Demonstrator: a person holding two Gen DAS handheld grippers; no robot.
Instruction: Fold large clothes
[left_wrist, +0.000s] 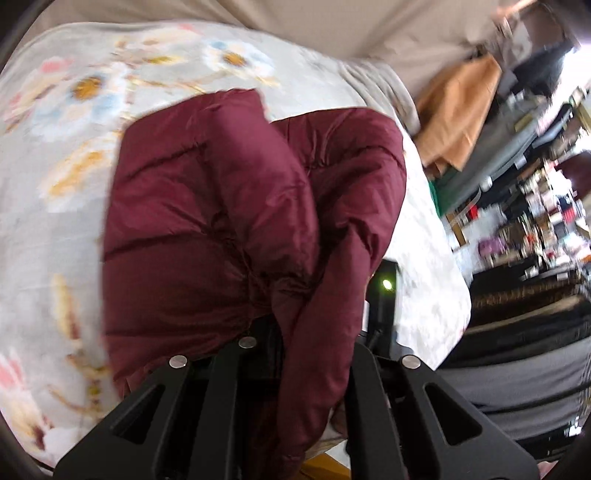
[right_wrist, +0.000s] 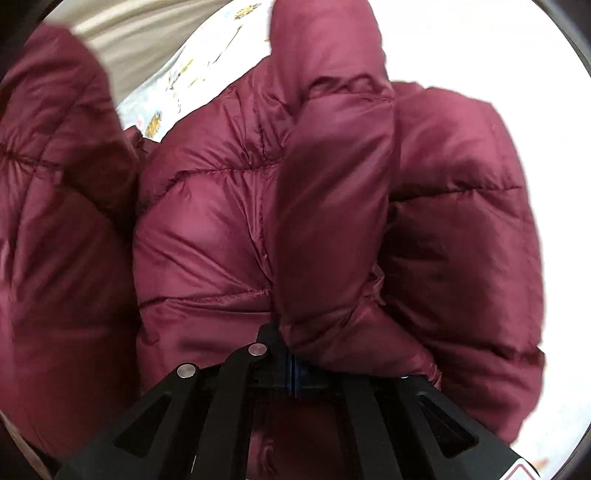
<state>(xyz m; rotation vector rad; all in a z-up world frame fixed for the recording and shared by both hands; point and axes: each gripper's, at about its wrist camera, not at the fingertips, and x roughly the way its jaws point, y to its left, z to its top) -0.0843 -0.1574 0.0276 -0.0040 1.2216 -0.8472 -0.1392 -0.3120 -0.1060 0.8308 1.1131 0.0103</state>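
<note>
A maroon quilted puffer jacket (left_wrist: 221, 221) lies bunched on a floral blanket (left_wrist: 55, 221). My left gripper (left_wrist: 295, 354) is at the jacket's near edge, shut on a fold of maroon fabric that hangs down between its fingers. In the right wrist view the jacket (right_wrist: 221, 221) fills almost the whole frame, with a sleeve-like roll standing up the middle. My right gripper (right_wrist: 293, 365) is shut, blue pads together, with jacket fabric puckered and pinched at its tips. A black unit with a green light (left_wrist: 386, 295) shows just behind the jacket's right edge.
The blanket (right_wrist: 166, 92) covers a bed with a beige sheet (left_wrist: 332, 26) beyond it. An orange cloth (left_wrist: 458, 110) hangs past the bed's right edge. Cluttered, blurred shelves (left_wrist: 535, 221) stand at the far right, with dark grey fabric (left_wrist: 517, 369) below them.
</note>
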